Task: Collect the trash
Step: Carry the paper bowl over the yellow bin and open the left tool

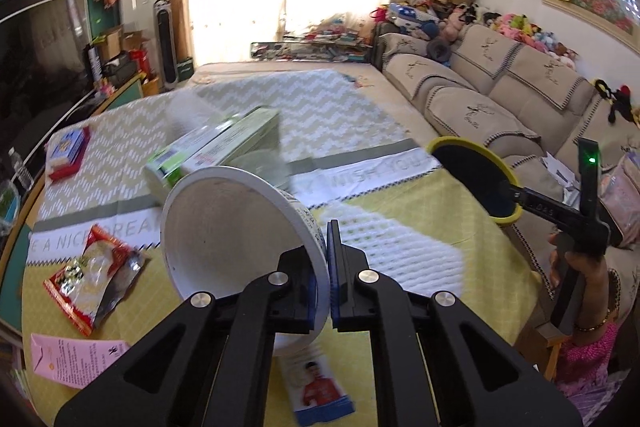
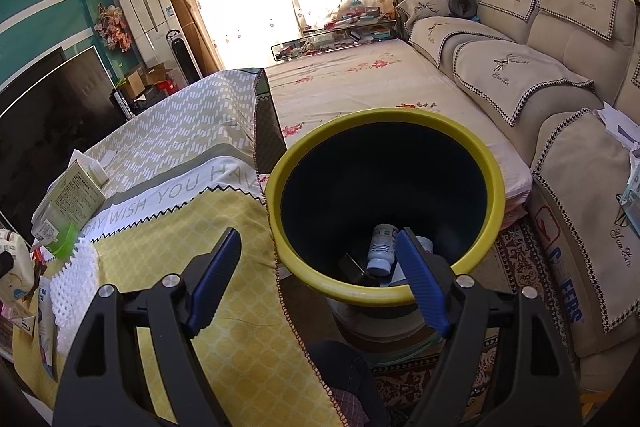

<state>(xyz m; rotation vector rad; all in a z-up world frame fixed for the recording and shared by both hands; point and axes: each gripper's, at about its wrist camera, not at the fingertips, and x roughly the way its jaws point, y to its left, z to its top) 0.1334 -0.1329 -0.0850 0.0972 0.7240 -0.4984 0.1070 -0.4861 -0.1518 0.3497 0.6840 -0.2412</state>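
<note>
While the left tongs (image 1: pixel 329 287) are clamping the thin rim of a white paper bowl (image 1: pixel 240 243) tilted above the desk (image 1: pixel 420 211), the right tongs (image 2: pixel 320 279) are gaping empty, hovering over the yellow-rimmed bin (image 2: pixel 384 203). A small white bottle (image 2: pixel 380 247) is already lying in its dark well, so collecting seems begun, not finished: a crinkled red wrapper (image 1: pixel 92 279), pink leaflet (image 1: pixel 72 359) and green carton (image 1: pixel 216 151) are waiting on the yellow quilted cloth.

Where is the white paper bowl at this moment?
In the left wrist view the white paper bowl is central, tilted, its rim pinched by the left gripper, above the yellow tablecloth, before the green carton.
</note>
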